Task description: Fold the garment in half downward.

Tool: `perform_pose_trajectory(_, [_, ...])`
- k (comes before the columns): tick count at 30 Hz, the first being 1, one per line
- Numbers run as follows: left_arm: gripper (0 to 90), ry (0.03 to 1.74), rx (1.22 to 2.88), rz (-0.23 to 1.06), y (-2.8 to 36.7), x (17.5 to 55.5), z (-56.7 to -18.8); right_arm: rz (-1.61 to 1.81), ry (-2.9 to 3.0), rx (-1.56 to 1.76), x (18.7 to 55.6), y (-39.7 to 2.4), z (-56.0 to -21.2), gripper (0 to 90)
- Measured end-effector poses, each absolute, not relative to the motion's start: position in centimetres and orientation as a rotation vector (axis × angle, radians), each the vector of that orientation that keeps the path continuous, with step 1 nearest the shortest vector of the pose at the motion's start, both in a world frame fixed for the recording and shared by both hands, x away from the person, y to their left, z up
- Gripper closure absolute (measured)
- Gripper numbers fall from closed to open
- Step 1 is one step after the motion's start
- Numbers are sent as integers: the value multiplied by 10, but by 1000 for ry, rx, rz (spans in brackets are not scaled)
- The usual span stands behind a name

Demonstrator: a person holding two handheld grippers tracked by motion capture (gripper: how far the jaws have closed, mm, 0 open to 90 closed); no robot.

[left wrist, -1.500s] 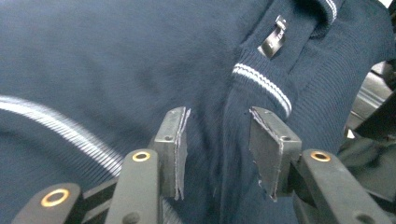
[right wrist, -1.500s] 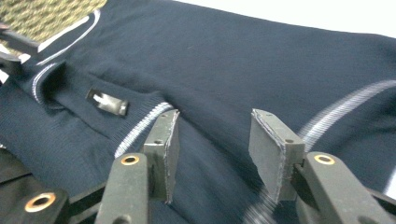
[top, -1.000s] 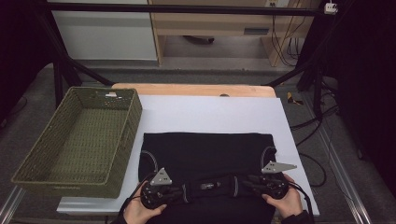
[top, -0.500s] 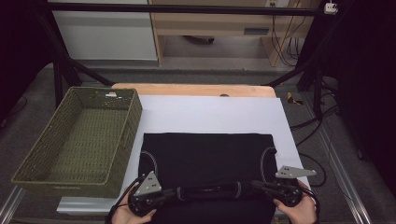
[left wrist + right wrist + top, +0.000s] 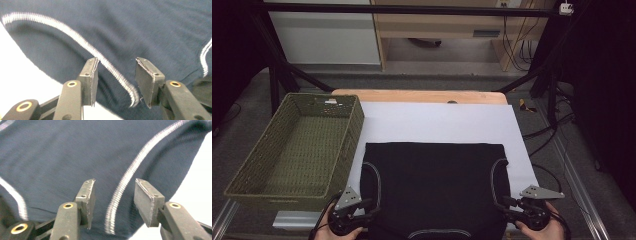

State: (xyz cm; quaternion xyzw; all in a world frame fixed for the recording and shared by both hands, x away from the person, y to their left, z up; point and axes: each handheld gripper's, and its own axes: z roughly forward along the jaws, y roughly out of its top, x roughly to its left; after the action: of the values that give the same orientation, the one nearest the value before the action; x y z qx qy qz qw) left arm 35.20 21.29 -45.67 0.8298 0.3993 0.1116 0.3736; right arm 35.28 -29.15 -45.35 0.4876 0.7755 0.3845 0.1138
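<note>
A dark sleeveless garment [image 5: 434,185] with white-trimmed armholes lies flat on a white sheet [image 5: 437,125]. My left gripper [image 5: 371,213] is at its near left corner and my right gripper [image 5: 506,204] at its near right corner, each held in a hand. In the left gripper view my left gripper [image 5: 116,62] stands open over the white trim [image 5: 82,41]. In the right gripper view my right gripper [image 5: 115,182] is open over the other trim [image 5: 135,167]. Both pairs of jaws have just been opening, and the pads press on nothing; the cloth lies beneath them.
A green woven basket [image 5: 354,125] stands at the left, beside the sheet. The wooden table edge [image 5: 412,96] runs along the far side. Black frame poles [image 5: 277,75] and cables [image 5: 557,130] flank the table.
Both grippers have moved outward, away from each other, towards the garment's near corners, and their jaws have opened. The garment's near edge, stretched between them before, now lies slack.
</note>
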Motion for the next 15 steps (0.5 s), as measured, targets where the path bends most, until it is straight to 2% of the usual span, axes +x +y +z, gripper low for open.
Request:
perform_pose_trajectory(4, [570,1064,2135,272,209,349,-461,1057,2284,1453,354,-297,-466,493])
perform_pose_trajectory(10, [659,1105,2154,233,202,348,-467,1086,2292,1471,354,-296,-474,547])
perform_pose_trajectory(13, [740,1093,2169,233,200,347,-467,1081,2298,1472,353,-294,-474,640])
perform_pose_trajectory(15, [784,1086,2170,230,200,347,-466,1086,2302,1500,353,-294,-474,736])
